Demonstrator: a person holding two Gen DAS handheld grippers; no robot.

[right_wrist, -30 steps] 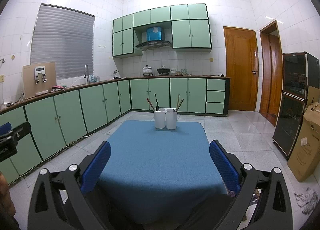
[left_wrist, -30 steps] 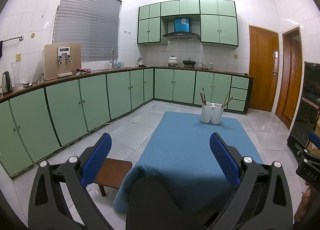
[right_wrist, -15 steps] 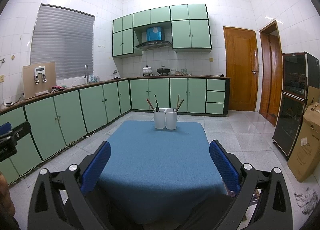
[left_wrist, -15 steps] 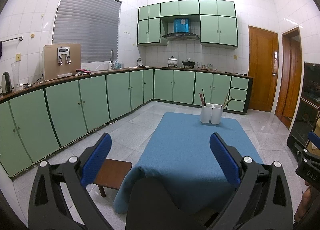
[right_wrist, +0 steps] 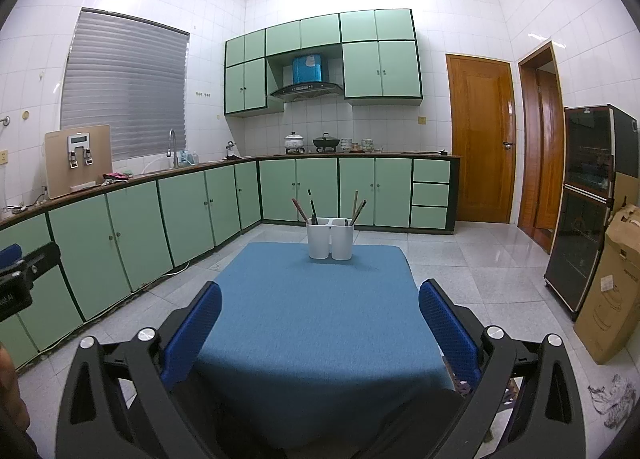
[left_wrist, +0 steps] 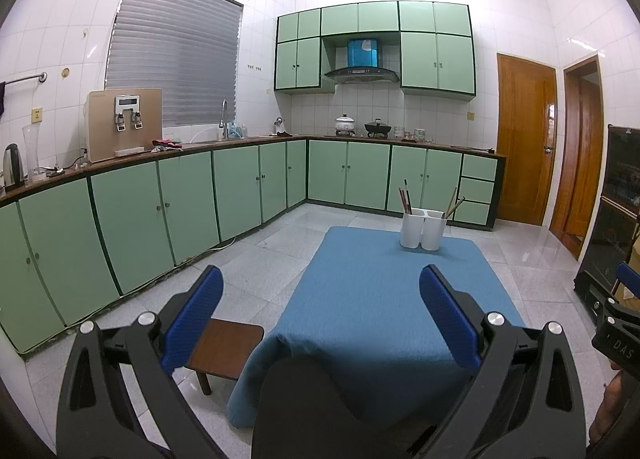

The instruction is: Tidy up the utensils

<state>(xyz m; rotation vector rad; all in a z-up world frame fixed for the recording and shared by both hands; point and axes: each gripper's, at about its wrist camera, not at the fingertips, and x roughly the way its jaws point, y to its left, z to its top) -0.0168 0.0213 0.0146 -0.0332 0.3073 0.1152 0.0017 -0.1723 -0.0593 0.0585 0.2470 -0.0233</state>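
Hardly anything has changed: both views hold almost steady, and the white holder (left_wrist: 422, 229) at twelve o'clock on the blue surface (left_wrist: 384, 299) has crept barely lower in the left view.

My left wrist view looks forward from the near-left corner of the desk (left_wrist: 384, 299), angled toward the far cabinets; my right wrist view faces squarely down the desk (right_wrist: 320, 319); both share the white holder (left_wrist: 423, 233) (right_wrist: 330, 241), well ahead.

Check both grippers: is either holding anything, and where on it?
Nothing is held. The left gripper and right gripper are both open with bare fingers. The utensils stand in the white holder at the table's far end.
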